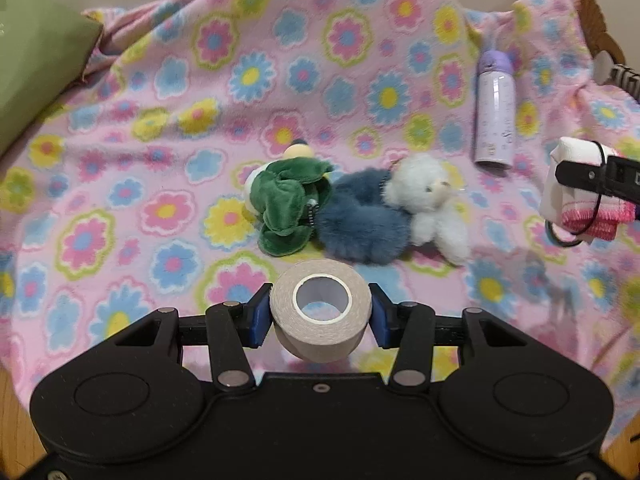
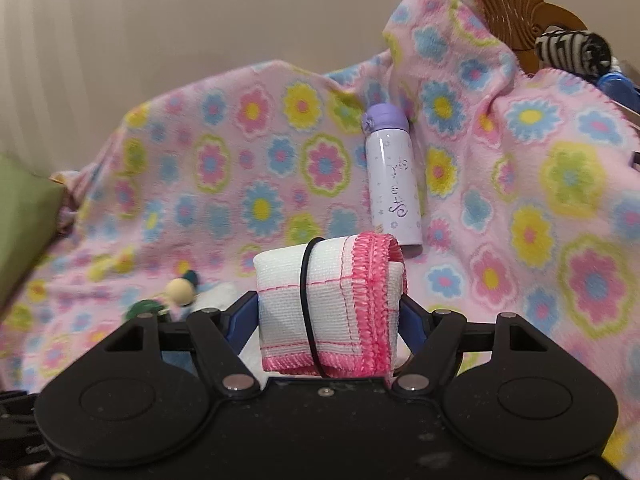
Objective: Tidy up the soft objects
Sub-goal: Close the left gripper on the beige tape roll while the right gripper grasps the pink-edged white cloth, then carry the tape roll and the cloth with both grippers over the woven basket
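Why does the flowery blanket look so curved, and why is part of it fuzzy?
Left wrist view: the fisheye lens bows the blanket into a dome, corners go black, and the tape roll stays sharp. Right wrist view: same curving, with smeared blanket edges, especially right, and a blurred green toy, while the rolled cloth stays crisp.

Both grippers, left gripper (image 1: 320,314) and right gripper (image 2: 330,312), are matte black with blue pads, silver rivets and round bosses.
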The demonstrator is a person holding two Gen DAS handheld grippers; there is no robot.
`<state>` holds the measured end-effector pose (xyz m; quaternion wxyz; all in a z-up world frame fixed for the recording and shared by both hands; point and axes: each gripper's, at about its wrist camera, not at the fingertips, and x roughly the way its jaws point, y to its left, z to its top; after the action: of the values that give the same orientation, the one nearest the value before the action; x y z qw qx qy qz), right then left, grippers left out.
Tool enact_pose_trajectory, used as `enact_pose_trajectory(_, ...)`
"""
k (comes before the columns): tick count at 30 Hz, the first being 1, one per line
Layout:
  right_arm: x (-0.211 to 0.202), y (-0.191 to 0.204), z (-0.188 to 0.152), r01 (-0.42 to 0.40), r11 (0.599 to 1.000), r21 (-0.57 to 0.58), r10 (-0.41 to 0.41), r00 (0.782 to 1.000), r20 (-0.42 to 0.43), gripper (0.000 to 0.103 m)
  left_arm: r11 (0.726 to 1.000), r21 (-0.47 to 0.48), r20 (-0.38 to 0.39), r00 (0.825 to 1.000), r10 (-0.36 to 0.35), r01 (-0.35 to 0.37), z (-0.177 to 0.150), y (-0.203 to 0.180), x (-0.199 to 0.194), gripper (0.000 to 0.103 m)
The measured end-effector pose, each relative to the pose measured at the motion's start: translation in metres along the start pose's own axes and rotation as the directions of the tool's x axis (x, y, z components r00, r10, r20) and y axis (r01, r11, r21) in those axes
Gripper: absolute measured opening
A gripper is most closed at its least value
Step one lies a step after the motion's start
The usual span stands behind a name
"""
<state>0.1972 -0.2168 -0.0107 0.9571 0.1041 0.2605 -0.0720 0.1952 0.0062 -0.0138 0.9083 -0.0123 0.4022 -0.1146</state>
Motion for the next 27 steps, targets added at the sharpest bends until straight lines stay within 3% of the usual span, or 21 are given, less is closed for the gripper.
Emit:
enact_pose_trajectory(14, -0.127, 0.008, -0.059, -0.134, 0.991, 0.022, 0.134, 0.991, 0.017, 0.072, 1.000, -0.019, 0.011, 1.000, -0.012, 0.012, -0.048, -0.028, -0.074, 0.048)
enact_pose_trajectory(27, -0.177, 0.016, -0.116, -0.179, 0.983, 0.034, 0.181, 0.982, -0.053, 0.072, 0.999, -0.051, 0.023, 1.000, 0.013, -0.012, -0.093, -0.040, -0.106, 0.048)
